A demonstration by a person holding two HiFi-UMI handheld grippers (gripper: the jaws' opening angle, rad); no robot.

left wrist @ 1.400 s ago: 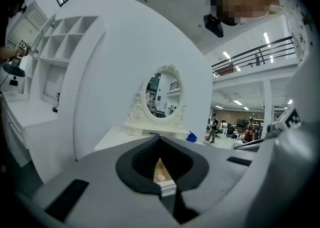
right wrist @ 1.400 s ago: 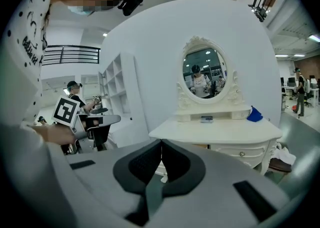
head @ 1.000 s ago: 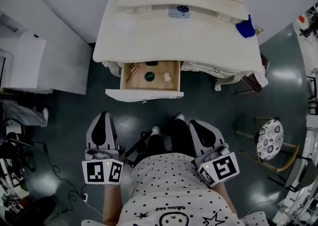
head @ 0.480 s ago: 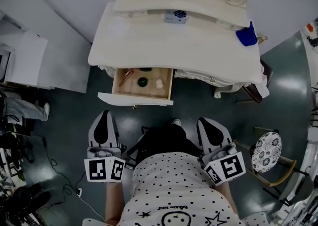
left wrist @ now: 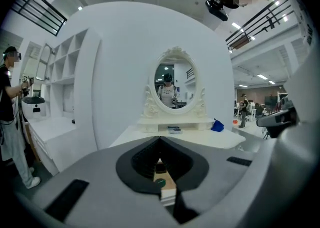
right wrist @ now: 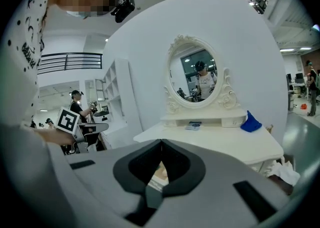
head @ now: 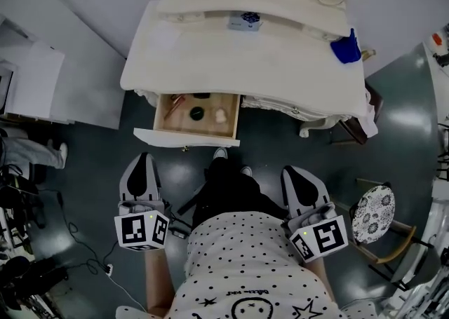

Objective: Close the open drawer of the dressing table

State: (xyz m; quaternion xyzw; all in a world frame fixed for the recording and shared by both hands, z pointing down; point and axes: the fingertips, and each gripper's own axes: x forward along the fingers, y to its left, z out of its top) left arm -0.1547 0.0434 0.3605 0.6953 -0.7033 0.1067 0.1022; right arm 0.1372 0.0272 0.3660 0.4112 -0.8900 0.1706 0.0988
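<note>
"Left gripper (head: 143, 163), state?" the supervisor asks.

"Jaws together, nothing between them. It is held out in front of the dressing table (head: 266, 58), clear of it. In its own view the left gripper (left wrist: 160, 141) points toward the table, and the closed tips line up with the drawer."

"Right gripper (head: 303, 174)?"

"Same finding: jaws closed on nothing, in front of the table and apart from it. The right gripper's (right wrist: 161, 144) own view faces the table's oval mirror (right wrist: 197, 76)."

"Location of the drawer (head: 186, 138)?"

"Left section of the table's front as seen from the head view, pulled out, its white front panel standing well forward of the table edge. Neither gripper touches it; the left one is the nearer."

"Contents?"

"Wooden interior, holding a dark round item with a green centre (head: 196, 112), a pale lump (head: 220, 116) beside it, and a reddish stick-like piece (head: 175, 102) at the left end. Exact identity not determinable."

"Anything on the table?"

"A blue object (head: 346, 50) at the top's right rear corner, and a small box (head: 243, 20) on the raised shelf below the mirror. A stool with a patterned seat (head: 373, 214) stands off the table's right front."
</note>
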